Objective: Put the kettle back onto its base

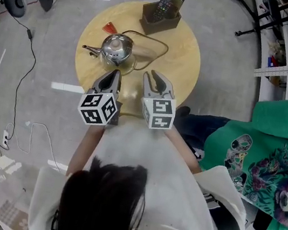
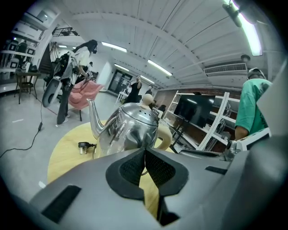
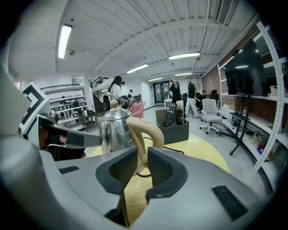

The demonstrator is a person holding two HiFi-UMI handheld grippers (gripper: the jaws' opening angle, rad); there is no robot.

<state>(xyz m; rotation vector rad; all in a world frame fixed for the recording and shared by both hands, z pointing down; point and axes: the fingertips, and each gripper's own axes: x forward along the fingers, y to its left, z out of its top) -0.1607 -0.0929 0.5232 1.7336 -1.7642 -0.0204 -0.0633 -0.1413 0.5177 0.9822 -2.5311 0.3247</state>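
So the round wooden table has plenty of bare top on its right half and along the near edge, which is where both grippers hover, side by side and apart from each other. Around it is open grey floor, with a black cable snaking along on the left and a person in a green shirt close by on the right, next to some white racking. On the table, a dark caddy holding remotes sits at the far edge, a black cord loops from the kettle area toward it, and the left gripper view shows a plug lying loose on the wood off to the spout side. The steel kettle stands upright left of centre, spout pointing left and its beige handle facing the grippers. I can't make out the base under it. The left gripper is just short of the kettle, almost straight behind it, with its pads clenched together on nothing. The right gripper sits off to the kettle's right and a bit back. Its jaws are a narrow gap apart, and the handle shows through that gap, beyond the tips and not pinched.
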